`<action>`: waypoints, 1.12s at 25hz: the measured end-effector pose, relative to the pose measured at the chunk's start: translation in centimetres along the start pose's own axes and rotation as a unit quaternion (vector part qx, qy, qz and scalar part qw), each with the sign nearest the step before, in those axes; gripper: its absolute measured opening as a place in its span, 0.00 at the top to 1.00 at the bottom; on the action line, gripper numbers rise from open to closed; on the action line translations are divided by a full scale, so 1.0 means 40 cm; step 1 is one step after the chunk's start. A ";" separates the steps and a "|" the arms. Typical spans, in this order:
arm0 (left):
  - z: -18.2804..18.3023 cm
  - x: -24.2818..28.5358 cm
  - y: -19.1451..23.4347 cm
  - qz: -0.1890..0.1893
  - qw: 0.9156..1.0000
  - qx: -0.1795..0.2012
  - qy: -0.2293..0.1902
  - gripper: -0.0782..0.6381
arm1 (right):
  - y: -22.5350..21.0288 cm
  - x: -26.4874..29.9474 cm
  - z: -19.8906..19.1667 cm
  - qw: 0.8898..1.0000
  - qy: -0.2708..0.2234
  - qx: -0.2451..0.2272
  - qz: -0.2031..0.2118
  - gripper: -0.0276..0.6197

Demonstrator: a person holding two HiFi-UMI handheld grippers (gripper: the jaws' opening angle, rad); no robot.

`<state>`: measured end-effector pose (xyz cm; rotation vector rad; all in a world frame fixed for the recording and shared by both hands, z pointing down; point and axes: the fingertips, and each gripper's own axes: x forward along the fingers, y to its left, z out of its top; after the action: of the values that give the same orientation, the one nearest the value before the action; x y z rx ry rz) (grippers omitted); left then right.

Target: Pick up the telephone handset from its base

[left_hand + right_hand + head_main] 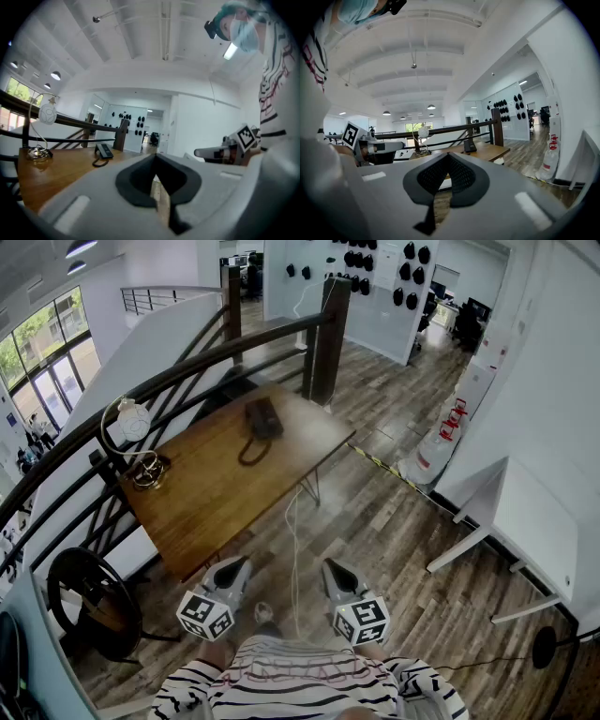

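Observation:
The black telephone [263,417] sits at the far end of a wooden table [206,493], its handset resting on the base and its cord looping toward me. The left gripper view shows the telephone [103,151] far off, and so does the right gripper view [469,146]. My left gripper [238,564] and right gripper [331,567] are side by side close to my body, over the floor short of the table's near edge. Both are shut with nothing between the jaws. Seen from their own cameras, the left gripper [156,156] and right gripper [449,156] each have their tips pressed together.
A small lamp with a round white shade [134,422] stands at the table's left edge. A dark railing [187,362] runs behind the table. A white cable [292,549] trails across the wood floor. A white desk [525,521] is at right, and white and red canisters [439,446] stand near it.

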<state>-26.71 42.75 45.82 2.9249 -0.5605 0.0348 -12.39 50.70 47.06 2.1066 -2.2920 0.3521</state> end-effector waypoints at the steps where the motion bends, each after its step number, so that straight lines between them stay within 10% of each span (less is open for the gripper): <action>1: 0.001 0.002 0.002 -0.001 1.000 0.000 0.000 0.89 | 0.001 0.004 -0.001 1.000 0.001 0.001 0.001 0.96; 12: 0.006 0.031 0.047 0.006 1.000 -0.003 -0.012 0.89 | -0.014 0.068 0.004 0.999 -0.014 0.022 0.022 0.96; 28: 0.031 0.268 0.387 0.003 1.000 -0.024 0.001 0.78 | -0.143 0.459 0.088 0.999 -0.018 0.027 -0.001 0.78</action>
<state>-22.49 24.43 47.56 2.8755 -0.5620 0.0250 -8.00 31.66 47.43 2.1575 -2.3254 0.3850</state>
